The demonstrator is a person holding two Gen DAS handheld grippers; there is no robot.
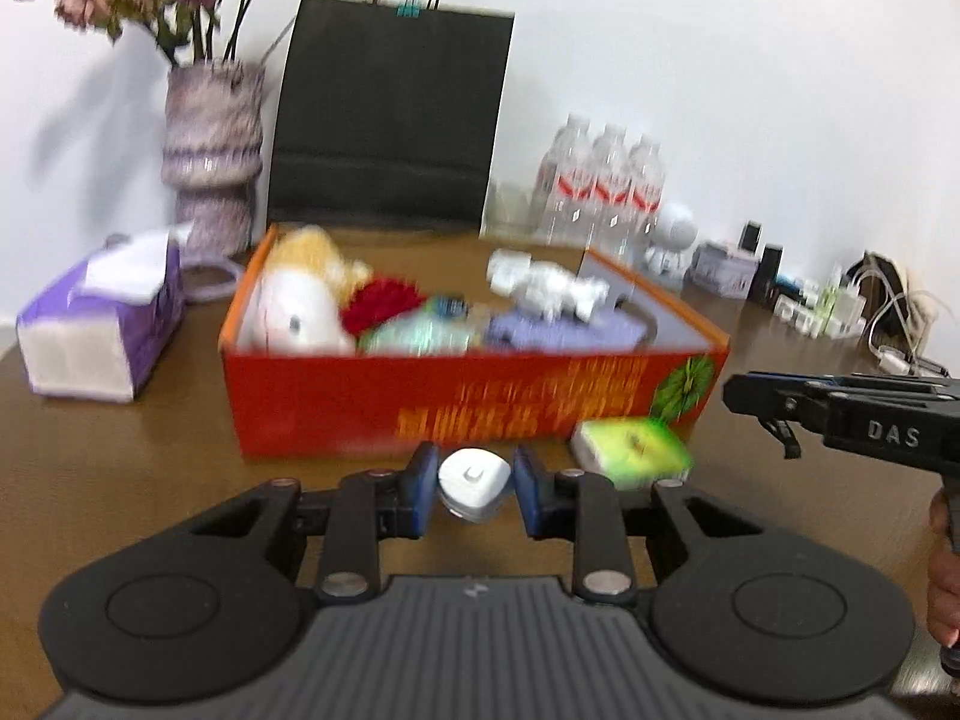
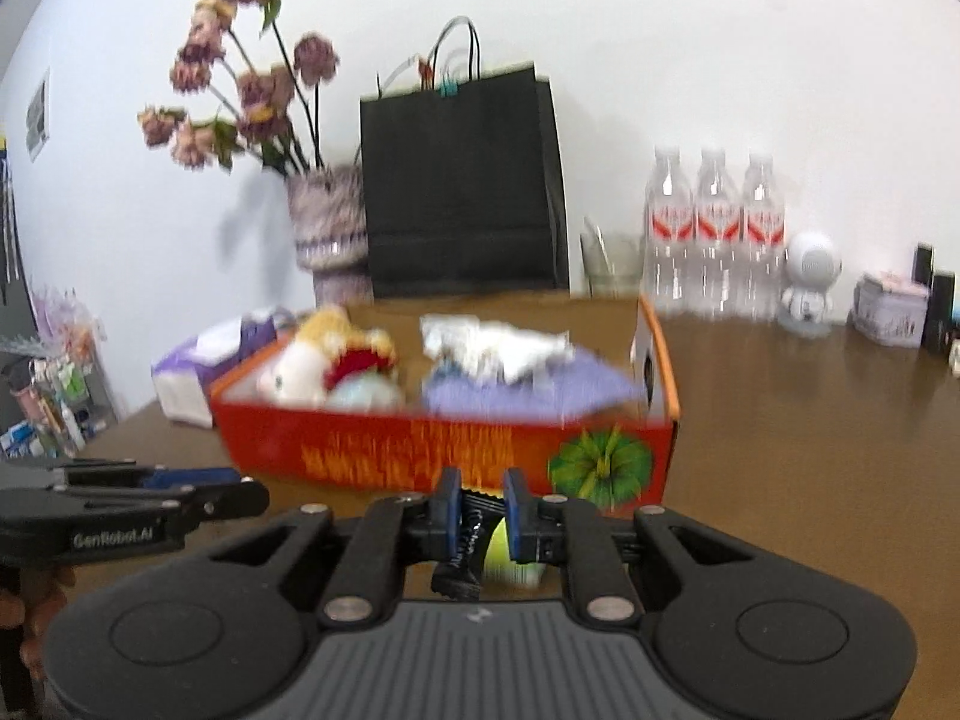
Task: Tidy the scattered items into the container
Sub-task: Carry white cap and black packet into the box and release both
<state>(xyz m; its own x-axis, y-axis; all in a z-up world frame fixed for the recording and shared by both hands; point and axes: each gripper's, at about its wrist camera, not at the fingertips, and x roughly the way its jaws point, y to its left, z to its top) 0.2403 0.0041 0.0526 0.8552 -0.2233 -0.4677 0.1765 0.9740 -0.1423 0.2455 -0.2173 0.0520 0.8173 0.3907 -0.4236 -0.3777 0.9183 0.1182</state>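
Brown wooden tabletop (image 1: 150, 438) stretches back to a white wall, and along the left of the left wrist view sit a purple tissue box (image 1: 102, 330) and a mottled purple ceramic vase of dried pink flowers (image 1: 213, 162), with a black paper carrier bag (image 1: 390, 114) behind. At centre stands the red cardboard box with orange lettering (image 1: 468, 402), already crowded with a white and tan plush toy (image 1: 300, 300), something red, a lilac cloth and crumpled white wrapping. Low in the same view the left gripper (image 1: 474, 489) pinches a small white rounded-triangle plastic gadget (image 1: 474, 480) between its blue pads, in front of the box wall. Just right of it a green and white packet (image 1: 630, 450) lies on the table against the box. In the right wrist view the right gripper (image 2: 483, 522) is pressed nearly together on a thin black coiled object (image 2: 465, 546), blurred beyond naming, which dangles below the pads. I judge the smooth gadget could squirt out of its narrow pinch, the dangling piece could snag the box rim, and either load could roll off the heaped contents if released too high.
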